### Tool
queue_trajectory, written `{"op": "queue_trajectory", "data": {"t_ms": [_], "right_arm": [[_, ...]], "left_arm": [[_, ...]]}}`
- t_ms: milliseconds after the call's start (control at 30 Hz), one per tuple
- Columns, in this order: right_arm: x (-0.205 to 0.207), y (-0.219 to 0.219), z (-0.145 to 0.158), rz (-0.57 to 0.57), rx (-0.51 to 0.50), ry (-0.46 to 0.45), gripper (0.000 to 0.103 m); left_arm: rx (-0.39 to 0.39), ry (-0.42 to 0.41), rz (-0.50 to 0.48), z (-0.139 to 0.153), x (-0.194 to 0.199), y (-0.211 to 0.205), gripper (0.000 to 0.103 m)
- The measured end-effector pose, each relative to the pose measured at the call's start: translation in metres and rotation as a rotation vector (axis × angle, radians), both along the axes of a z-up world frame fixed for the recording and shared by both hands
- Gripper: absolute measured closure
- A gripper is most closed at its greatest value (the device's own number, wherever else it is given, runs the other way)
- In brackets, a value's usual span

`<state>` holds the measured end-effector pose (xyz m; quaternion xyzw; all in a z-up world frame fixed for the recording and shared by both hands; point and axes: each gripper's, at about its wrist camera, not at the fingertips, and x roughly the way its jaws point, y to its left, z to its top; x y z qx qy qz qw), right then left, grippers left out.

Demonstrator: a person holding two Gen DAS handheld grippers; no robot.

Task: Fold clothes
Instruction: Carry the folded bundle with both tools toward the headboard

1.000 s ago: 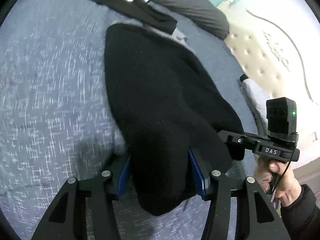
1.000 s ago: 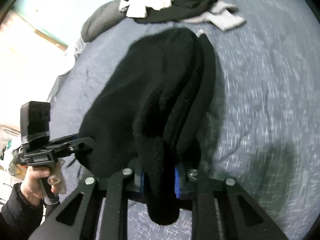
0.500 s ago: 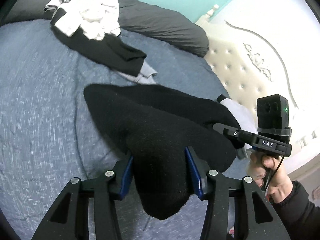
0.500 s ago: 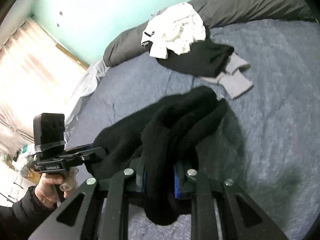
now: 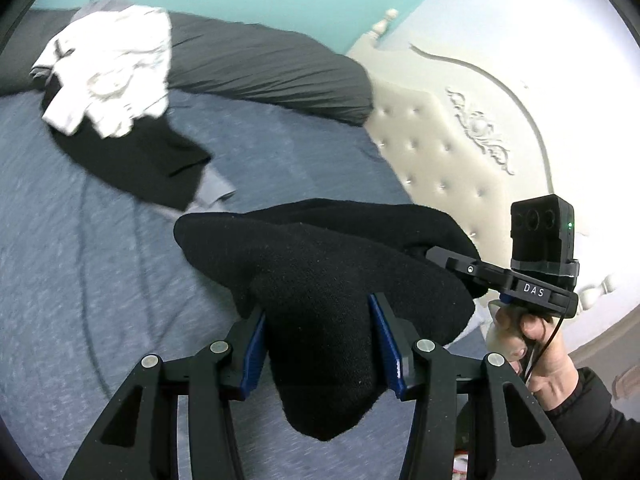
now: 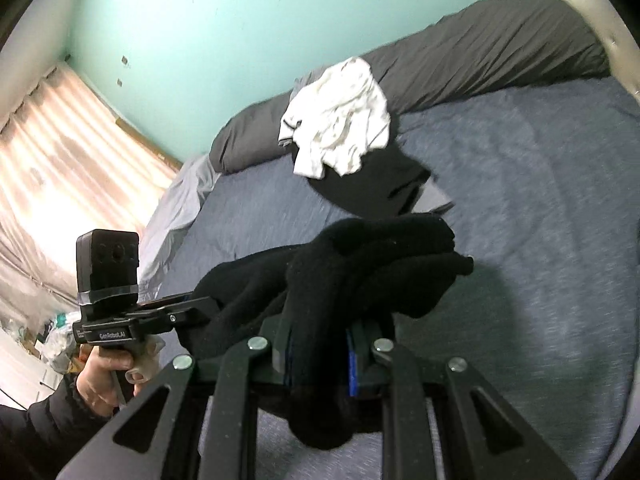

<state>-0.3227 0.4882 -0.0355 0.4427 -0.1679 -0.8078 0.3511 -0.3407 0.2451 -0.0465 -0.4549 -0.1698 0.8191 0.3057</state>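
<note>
So both claws have hold of the same black sweater (image 5: 320, 280) right now, and it's up off the blue bed (image 5: 100, 280), slung between them. The left claw (image 5: 318, 344) is clamped on a fat bunch of the fabric, blue pads pressing in from both sides, with a lump hanging out below toward the camera. The right claw (image 6: 320, 354) is squeezed much tighter on a thinner wad of it, pads nearly together.

The thing to watch, I'd say, is how the sweater runs. Its long line goes side to side from one claw to the other, and the loose bulk juts out forward, away from the person and toward the far side of the bed. So whichever way it gets laid down or folded, that loose far end is what has to land flat first. Neither hand looks nearer to it; they're about level with each other.

From the left claw's camera you get the right claw side-on, its black camera box (image 5: 542, 232) on top and the hand (image 5: 532, 344) gripping the handle, plus the cream padded headboard (image 5: 440, 140) behind. From the right claw's camera you get the mirror of that, the left hand (image 6: 108, 376) on its handle, and a curtained window (image 6: 60, 160) the other view never shows. It also shows the sweater's shadow on the bed, so there's clear air underneath.

Far back there's a white garment (image 6: 340, 120) heaped on a black one (image 6: 372, 192), untouched, against a long dark pillow (image 5: 260, 64).
</note>
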Motion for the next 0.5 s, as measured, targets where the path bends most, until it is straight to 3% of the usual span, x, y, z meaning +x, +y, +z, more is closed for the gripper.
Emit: {"op": "queue_trajectory", "data": {"t_ms": [200,500], "right_arm": [[-0.009,0.081,0.041,-0.060,0.007,0.035,0.085],[-0.028,0.208,0.075,-0.115,0.056,0.088,0.085]], "left_arm": [[0.024,0.024,-0.041,0.039,-0.018,0.080,0.051],[0.054,0.057,-0.104,0.075,-0.049,0.220,0.051]]}}
